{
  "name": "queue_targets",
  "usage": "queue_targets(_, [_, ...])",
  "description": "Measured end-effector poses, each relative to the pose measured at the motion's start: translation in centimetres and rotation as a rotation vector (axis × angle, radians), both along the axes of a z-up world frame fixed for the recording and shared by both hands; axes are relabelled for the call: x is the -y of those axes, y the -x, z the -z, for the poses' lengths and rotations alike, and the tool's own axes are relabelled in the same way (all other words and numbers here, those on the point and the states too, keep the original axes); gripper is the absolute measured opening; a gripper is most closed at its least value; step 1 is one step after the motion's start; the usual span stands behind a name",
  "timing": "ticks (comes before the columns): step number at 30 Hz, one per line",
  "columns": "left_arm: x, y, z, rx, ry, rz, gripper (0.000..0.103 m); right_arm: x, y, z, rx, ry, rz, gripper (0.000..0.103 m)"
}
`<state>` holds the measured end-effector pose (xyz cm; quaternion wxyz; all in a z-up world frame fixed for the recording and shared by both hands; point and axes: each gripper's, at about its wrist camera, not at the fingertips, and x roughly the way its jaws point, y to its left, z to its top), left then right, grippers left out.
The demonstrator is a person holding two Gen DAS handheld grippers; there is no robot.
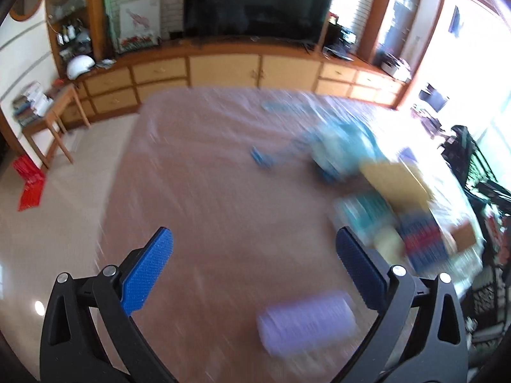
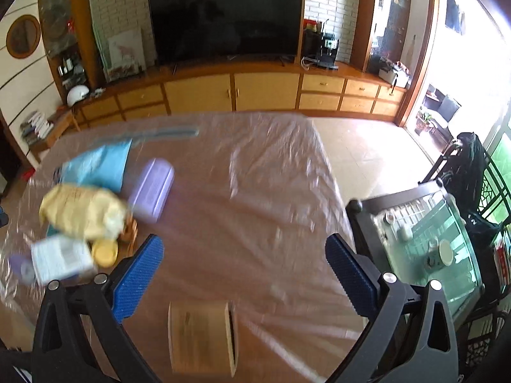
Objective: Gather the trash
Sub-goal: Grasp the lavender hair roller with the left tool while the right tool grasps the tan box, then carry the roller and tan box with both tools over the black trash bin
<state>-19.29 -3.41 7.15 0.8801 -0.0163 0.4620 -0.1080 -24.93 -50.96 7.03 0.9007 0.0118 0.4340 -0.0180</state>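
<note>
Table (image 2: 271, 191) under clear plastic sheet, TV cabinet behind. Left gripper (image 1: 255, 274) wide apart, empty; lilac box (image 1: 306, 322) just below and between the fingers, long axis crosswise. Right gripper (image 2: 244, 277) also wide, empty, above cardboard box (image 2: 202, 338). Remaining trash pile (image 2: 83, 210) further left, blurred.

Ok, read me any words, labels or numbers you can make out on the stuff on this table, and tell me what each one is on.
None can be read; both views are motion-blurred.
Brown box: faint printed lines, too blurred.
Yellow bag: dark print, too blurred.
White carton: grey print, too blurred.
Purple pack: no text visible.
Blue packet: no text visible.
</note>
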Motion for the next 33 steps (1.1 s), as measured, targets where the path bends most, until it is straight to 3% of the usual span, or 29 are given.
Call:
queue_targets(7, [3.7,4.5,1.9,-0.043,-0.027,0.019,0.102,-1.8,3.2,4.2,-0.091,0.028,0.018,0.099])
queue_targets(17, [4.0,4.6,3.9,-0.073,-0.091,0.001,0.102,-3.6,2.9,6.8,-0.132,0.006,0.006,0.099])
queue_targets(21, [3.2,4.5,4.9,-0.100,-0.053,-0.029,0.101,-3.6,2.8,7.0,-0.134,-0.003,0.007,0.099])
queue_targets(22, [3.2,4.6,5.0,-0.101,-0.051,-0.025,0.098,-3.6,2.8,7.1,-0.135,-0.006,0.010,0.095])
queue_targets(23, [3.2,4.7,5.1,-0.104,-0.051,-0.018,0.089,-3.2,2.8,7.1,-0.138,-0.016,0.010,0.091])
queue_targets(24, [3.3,4.7,5.2,-0.109,-0.055,-0.011,0.084,-3.2,2.8,7.2,-0.143,-0.030,0.009,0.081])
queue_targets(26, [3.7,4.9,5.3,-0.100,-0.057,-0.005,0.083,-2.9,2.9,7.4,-0.147,-0.065,0.005,0.065])
queue_targets(27, [3.8,5.0,5.2,-0.098,-0.051,0.001,0.083,-3.0,2.9,7.3,-0.141,-0.067,-0.001,0.052])
queue_targets(33, [4.3,6.1,3.6,-0.046,-0.055,0.016,0.083,-2.5,3.4,6.0,-0.104,-0.160,-0.033,0.047])
